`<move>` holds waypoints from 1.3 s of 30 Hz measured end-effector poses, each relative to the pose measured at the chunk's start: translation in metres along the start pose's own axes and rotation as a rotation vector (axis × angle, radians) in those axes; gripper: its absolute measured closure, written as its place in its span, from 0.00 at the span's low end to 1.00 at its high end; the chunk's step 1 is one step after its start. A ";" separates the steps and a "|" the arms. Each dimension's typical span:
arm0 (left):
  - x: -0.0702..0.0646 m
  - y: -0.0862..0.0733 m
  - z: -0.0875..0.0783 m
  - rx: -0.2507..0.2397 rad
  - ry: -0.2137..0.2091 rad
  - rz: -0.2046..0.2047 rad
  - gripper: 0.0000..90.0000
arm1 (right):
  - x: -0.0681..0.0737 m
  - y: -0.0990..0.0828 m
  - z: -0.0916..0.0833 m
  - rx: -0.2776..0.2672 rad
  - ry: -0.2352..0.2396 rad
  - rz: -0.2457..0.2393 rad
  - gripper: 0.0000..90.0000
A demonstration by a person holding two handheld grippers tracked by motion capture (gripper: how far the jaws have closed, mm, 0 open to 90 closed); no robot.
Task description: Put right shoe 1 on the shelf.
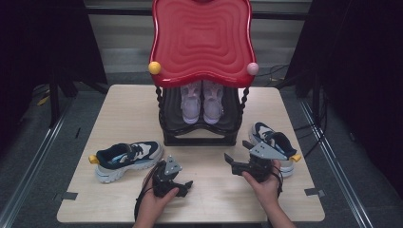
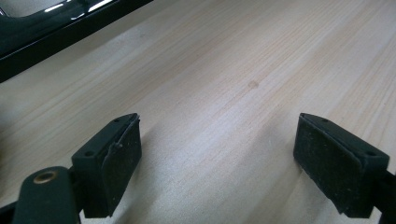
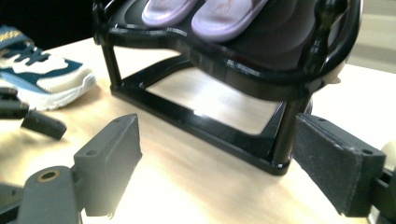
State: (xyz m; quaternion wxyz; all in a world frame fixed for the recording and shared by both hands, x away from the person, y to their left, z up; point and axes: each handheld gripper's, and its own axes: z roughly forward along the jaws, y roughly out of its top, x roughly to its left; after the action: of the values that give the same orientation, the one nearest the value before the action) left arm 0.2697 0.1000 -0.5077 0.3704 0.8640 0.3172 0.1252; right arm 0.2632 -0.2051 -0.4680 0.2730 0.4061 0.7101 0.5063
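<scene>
Pale wood table (image 1: 119, 114) carries a black shoe rack (image 1: 199, 135) with a red top at its far middle, lilac shoes (image 1: 202, 102) on its shelf. One navy-and-white sneaker (image 1: 126, 159) lies near the left edge, its mate (image 1: 275, 142) by the right edge behind the right gripper (image 1: 237, 159). The left gripper (image 1: 183, 185) rests near the front edge. Both have jaws apart, gripping nothing. The right gripper view shows bare table under the rack.
</scene>
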 end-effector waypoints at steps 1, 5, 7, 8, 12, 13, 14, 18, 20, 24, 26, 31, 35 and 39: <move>0.000 0.000 0.000 0.000 0.000 0.000 0.17 | 0.000 -0.001 -0.001 0.005 0.001 -0.002 0.17; 0.000 0.000 0.000 0.000 0.000 0.000 0.17 | -0.004 -0.006 -0.005 0.025 0.033 -0.007 0.17; 0.000 0.000 0.000 0.000 0.000 0.000 0.17 | -0.006 -0.009 -0.007 0.040 0.042 -0.016 0.17; 0.000 0.000 0.000 0.000 0.000 0.000 0.17 | -0.008 -0.011 -0.008 0.047 0.053 -0.016 0.17; 0.000 0.000 0.000 0.000 0.000 0.000 0.17 | -0.010 -0.018 -0.012 0.075 0.077 -0.014 0.16; 0.000 0.000 0.000 0.000 0.000 0.000 0.17 | -0.011 -0.019 -0.013 0.085 0.086 -0.011 0.16; 0.000 0.000 0.000 0.000 0.000 0.000 0.17 | -0.012 -0.021 -0.014 0.090 0.089 -0.011 0.16; 0.000 0.000 0.000 -0.001 0.000 -0.001 0.17 | -0.014 -0.029 -0.017 0.129 0.114 -0.021 0.16; 0.000 0.000 0.000 0.000 0.000 -0.001 0.17 | -0.014 -0.031 -0.018 0.145 0.122 -0.022 0.16; 0.000 0.000 0.000 0.000 0.000 0.000 0.17 | -0.015 -0.035 -0.019 0.178 0.140 -0.030 0.16; 0.000 0.000 0.000 0.000 0.000 0.000 0.17 | -0.015 -0.037 -0.019 0.201 0.154 -0.038 0.16; 0.000 0.000 0.000 0.000 0.000 0.000 0.17 | -0.016 -0.041 -0.019 0.257 0.177 -0.060 0.16; 0.000 0.000 0.000 0.000 0.000 0.000 0.17 | -0.016 -0.045 -0.018 0.285 0.167 -0.078 0.16; 0.000 0.000 0.000 0.000 0.002 -0.001 0.17 | -0.016 -0.048 -0.017 0.330 0.193 -0.085 0.17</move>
State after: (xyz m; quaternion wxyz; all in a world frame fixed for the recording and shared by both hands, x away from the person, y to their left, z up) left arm 0.2696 0.1000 -0.5077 0.3703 0.8637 0.3178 0.1259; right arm 0.2437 -0.2346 -0.5075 0.1548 0.3646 0.8228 0.4076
